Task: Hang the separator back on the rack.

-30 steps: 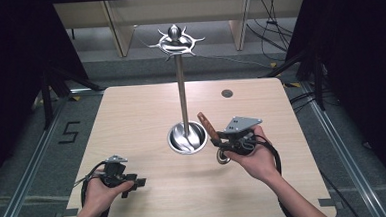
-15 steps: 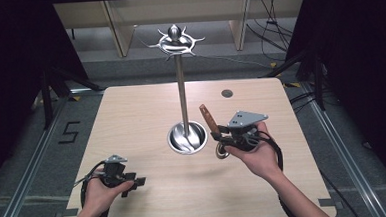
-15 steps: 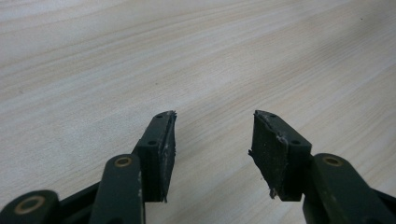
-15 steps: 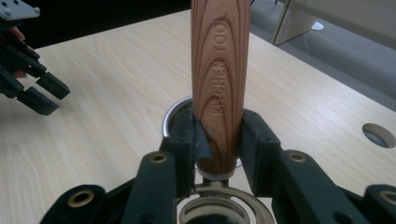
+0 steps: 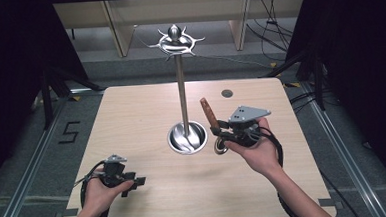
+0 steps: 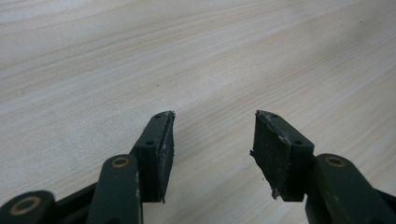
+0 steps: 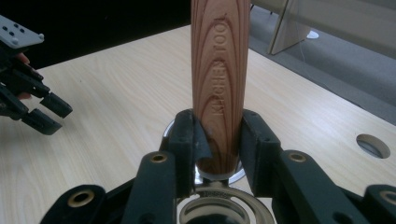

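- Right hand-held gripper (image 5: 221,132): raised above the right half of the surface (image 5: 146,111), clenched on a kitchen tool (image 5: 210,115); in the right gripper view (image 7: 218,140) both pads press the sides of the tool's wooden handle (image 7: 220,79) just above its metal collar; handle reads "KITCHEN TOOL" along the grain
- Kitchen tool: wooden handle stands up and leans slightly left in the high view, just right of the stand's pole; a round metal end (image 5: 220,148) hangs below the jaws, over the surface; what kind of head it is I cannot tell
- Utensil stand (image 5: 181,84): upright near mid-surface, thin metal pole with a ring of hooks (image 5: 176,42) at the top; nothing hangs on the hooks
- Stand base (image 5: 187,138): a shallow shiny metal bowl around the pole's foot; nothing lies in it; tool's metal end is just beside its right rim, apart from it
- Left hand-held gripper (image 5: 135,184): low at the front left of the surface, well apart from the stand; released, jaws spread with bare wood between the pads (image 6: 159,154) in the left gripper view; grasps nothing
- Round hole (image 5: 227,93) in the surface at far right, behind the right hand (image 5: 256,153); also seen in the right gripper view (image 7: 372,145)
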The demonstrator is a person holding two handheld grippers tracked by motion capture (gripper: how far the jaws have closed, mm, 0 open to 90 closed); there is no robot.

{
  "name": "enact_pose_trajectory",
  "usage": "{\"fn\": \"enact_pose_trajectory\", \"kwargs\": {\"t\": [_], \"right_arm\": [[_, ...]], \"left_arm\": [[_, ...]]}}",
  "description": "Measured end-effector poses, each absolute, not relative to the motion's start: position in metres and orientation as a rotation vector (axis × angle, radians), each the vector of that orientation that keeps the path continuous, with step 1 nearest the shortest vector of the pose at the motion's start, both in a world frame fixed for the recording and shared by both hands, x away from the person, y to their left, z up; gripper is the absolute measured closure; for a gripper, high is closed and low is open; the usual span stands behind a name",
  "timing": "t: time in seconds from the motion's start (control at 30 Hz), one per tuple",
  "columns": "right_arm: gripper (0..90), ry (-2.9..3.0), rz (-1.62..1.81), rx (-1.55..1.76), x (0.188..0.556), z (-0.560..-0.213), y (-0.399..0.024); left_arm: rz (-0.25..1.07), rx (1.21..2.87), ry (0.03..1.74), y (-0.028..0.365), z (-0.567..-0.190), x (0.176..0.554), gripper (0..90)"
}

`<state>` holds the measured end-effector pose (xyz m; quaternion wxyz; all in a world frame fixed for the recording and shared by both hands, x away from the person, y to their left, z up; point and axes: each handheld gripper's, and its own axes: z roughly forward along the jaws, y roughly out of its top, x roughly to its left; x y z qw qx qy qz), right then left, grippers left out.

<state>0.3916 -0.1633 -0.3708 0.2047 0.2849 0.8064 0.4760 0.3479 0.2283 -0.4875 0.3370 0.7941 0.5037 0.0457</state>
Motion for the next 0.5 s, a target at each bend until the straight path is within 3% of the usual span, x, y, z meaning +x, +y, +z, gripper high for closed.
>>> {"fn": "enact_pose_trajectory", "kwargs": {"t": [0.5], "right_arm": [[69.3,2.246,1.349,0.83,0.3906,-0.3621,-0.1641]], "left_arm": [[0.116,2.062,1.314,0.2285,-0.488,0.3483,46.3]]}}
